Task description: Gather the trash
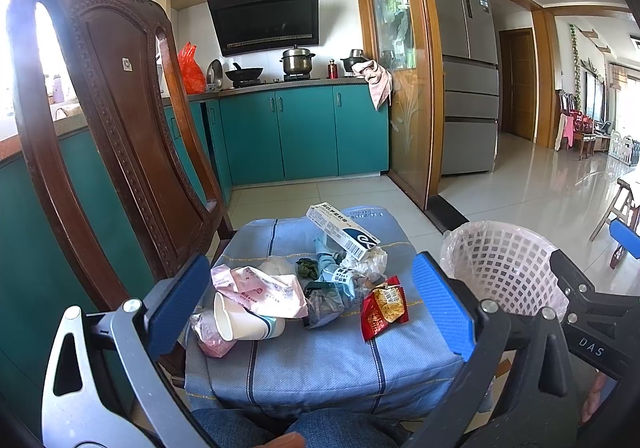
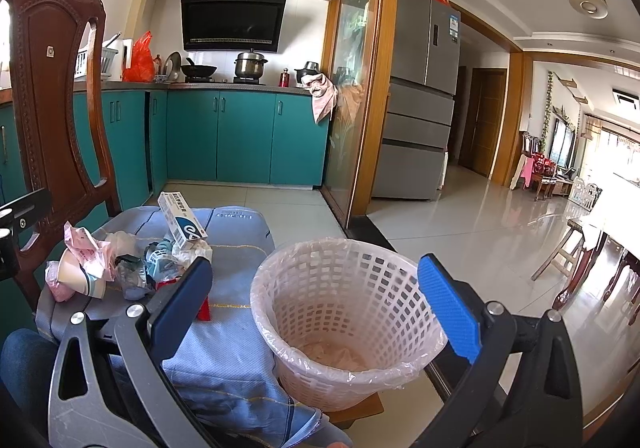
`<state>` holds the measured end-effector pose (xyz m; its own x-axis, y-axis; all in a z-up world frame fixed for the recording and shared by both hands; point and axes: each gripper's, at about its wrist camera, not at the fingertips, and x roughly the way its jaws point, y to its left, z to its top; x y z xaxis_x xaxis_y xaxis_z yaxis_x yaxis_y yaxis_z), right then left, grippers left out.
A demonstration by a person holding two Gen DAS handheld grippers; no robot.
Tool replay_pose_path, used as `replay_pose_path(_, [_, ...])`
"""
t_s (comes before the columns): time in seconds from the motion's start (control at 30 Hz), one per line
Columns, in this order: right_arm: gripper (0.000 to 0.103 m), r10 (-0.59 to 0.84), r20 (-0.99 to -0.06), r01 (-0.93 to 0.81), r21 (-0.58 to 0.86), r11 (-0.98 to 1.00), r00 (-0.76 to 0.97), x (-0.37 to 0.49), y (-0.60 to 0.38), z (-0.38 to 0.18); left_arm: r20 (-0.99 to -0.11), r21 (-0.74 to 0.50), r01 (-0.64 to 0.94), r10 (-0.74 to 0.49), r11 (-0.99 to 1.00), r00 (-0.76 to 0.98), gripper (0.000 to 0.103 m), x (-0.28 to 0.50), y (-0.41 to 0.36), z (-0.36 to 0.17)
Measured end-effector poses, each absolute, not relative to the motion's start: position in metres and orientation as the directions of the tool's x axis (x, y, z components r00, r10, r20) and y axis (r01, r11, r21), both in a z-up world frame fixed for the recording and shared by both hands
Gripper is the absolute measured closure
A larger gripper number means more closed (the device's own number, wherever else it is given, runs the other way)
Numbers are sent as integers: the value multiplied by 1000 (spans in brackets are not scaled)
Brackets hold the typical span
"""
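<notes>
A pile of trash lies on a stool covered with a blue cloth [image 1: 320, 360]: a white paper cup [image 1: 240, 320], a pink wrapper [image 1: 260, 288], a red snack packet [image 1: 382, 308], a white carton box [image 1: 344, 232] and crumpled bits. My left gripper [image 1: 312, 304] is open and empty, its fingers either side of the pile, above it. A white mesh bin [image 2: 348, 320] with a plastic liner stands right of the stool. My right gripper [image 2: 316, 304] is open and empty over the bin's rim. The pile also shows in the right wrist view [image 2: 120, 260].
A carved wooden chair [image 1: 108, 120] stands close on the left of the stool. Teal kitchen cabinets [image 1: 300, 132] and a fridge [image 1: 468, 68] are behind. Tiled floor [image 2: 460, 224] stretches right toward a wooden table [image 2: 592, 244]. My jeans-clad knee [image 1: 248, 428] is at the bottom.
</notes>
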<state>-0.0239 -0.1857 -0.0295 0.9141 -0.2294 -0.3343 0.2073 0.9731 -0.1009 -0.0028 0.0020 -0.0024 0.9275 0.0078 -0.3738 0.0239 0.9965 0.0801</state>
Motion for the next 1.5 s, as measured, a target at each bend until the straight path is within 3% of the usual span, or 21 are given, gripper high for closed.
replay_pose_path(0.63, [3,-221,-347,197,-103,975,912,-22,-187,-33,-372,94,-8,43,996,927,2,-3,22,-8])
replay_pose_path(0.73, [3,-164,-366,144,-82,986,916,-17,-187,-39,-427,91,-37,72,995,901,2,8,43,-15])
replay_pose_path(0.83, [3,-21,-395,15,-17,1000,918,-5,-181,-47,-481,106,-54,99,993,871,3,15,65,-29])
replay_pose_path(0.97, [9,103,-443,-116,0,993,891,24,-154,-65,-528,132,-85,142,988,837,23,20,84,-46])
replay_pose_path(1.03, [9,151,-474,-167,10,986,868,42,-137,-77,-563,103,-81,125,991,817,26,25,93,-53])
replay_pose_path(1.13, [9,173,-538,-204,1,979,825,73,-116,-99,-605,55,-75,93,996,791,21,37,103,-61])
replay_pose_path(1.2, [9,163,-580,-206,-7,979,798,94,-109,-114,-620,42,-75,85,996,780,7,48,103,-65])
replay_pose_path(1.5, [5,139,-665,-240,-63,969,733,149,-88,-152,-715,110,-47,112,993,691,3,143,84,-83])
